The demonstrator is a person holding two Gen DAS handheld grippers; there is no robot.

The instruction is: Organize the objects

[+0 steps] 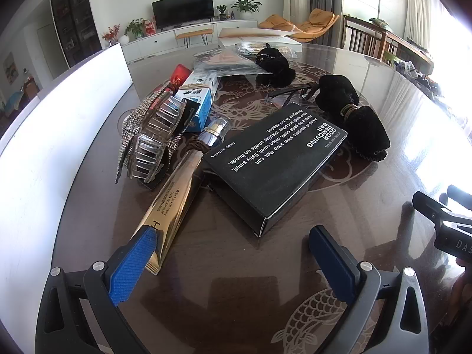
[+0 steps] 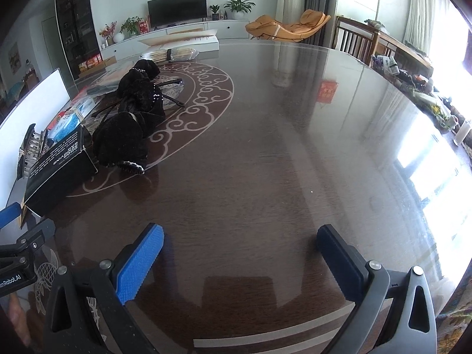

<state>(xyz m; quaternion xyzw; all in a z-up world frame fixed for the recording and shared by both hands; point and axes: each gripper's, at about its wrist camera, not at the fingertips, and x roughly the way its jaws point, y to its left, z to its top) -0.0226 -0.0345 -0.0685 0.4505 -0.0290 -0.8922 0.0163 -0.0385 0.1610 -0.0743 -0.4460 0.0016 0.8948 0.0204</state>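
Hovering above the dark surface (image 2: 265,147), the left gripper (image 1: 233,259) and right gripper (image 2: 242,253) are held spread and empty; the black box (image 1: 274,162) is seen lying just beyond the left one, beside a gold tube (image 1: 174,203).

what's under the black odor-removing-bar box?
The black box rests tilted, its left edge on the gold tube, near the cap. Dark table shows around it; anything beneath its middle is covered.
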